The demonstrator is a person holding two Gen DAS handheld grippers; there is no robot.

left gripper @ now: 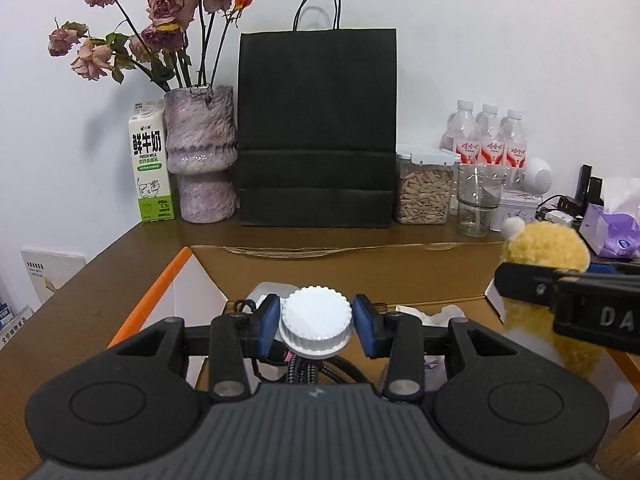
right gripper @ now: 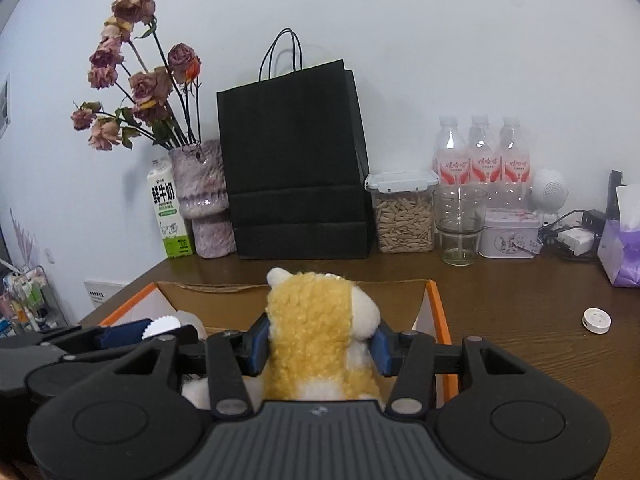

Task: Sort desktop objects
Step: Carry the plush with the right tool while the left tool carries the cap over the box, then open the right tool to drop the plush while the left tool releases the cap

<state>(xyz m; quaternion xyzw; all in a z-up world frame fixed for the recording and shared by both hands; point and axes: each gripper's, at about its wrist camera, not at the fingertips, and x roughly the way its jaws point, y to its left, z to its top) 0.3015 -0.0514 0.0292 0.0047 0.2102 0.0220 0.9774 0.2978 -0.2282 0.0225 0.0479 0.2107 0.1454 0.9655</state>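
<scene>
My left gripper (left gripper: 317,322) is shut on a round white ridged cap (left gripper: 316,314), with a blue pad pressing on each side. What lies under the cap is hidden. It hangs over an open cardboard box (left gripper: 360,268) with orange edges, above cables and white items inside. My right gripper (right gripper: 320,348) is shut on a yellow and white plush toy (right gripper: 316,320), also over the box (right gripper: 224,300). The plush toy (left gripper: 548,244) and a right finger show at the right of the left wrist view. The white cap (right gripper: 162,325) peeks in at the left of the right wrist view.
Along the back wall stand a milk carton (left gripper: 151,168), a vase of dried roses (left gripper: 202,152), a black paper bag (left gripper: 318,128), a seed jar (left gripper: 424,188), a glass (left gripper: 478,200) and three water bottles (left gripper: 490,136). A small white disc (right gripper: 596,320) lies on the brown table at the right, near a purple tissue pack (right gripper: 622,248).
</scene>
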